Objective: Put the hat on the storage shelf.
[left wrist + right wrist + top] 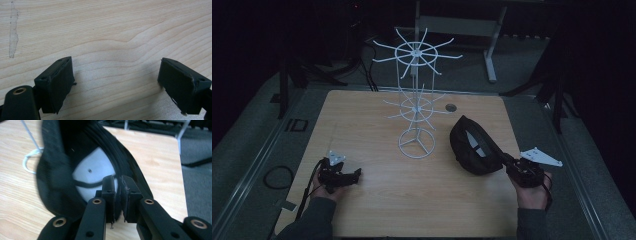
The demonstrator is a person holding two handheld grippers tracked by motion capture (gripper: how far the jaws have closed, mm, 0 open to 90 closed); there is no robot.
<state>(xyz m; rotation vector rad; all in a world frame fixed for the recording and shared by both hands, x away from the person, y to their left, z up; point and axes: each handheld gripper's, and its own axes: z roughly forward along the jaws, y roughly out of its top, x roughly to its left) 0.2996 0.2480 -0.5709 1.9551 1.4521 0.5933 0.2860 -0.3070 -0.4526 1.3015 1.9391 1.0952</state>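
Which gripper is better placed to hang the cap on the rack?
Right. The right gripper is shut on the cap beside the rack; the left gripper is open over bare table, farther off.

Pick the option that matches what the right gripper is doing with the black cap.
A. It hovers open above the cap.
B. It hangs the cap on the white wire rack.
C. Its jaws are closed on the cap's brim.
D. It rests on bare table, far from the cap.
C: in the right gripper view the right gripper has its jaws pinched on the brim edge of the black fabric cap, which sits beside the white wire rack.
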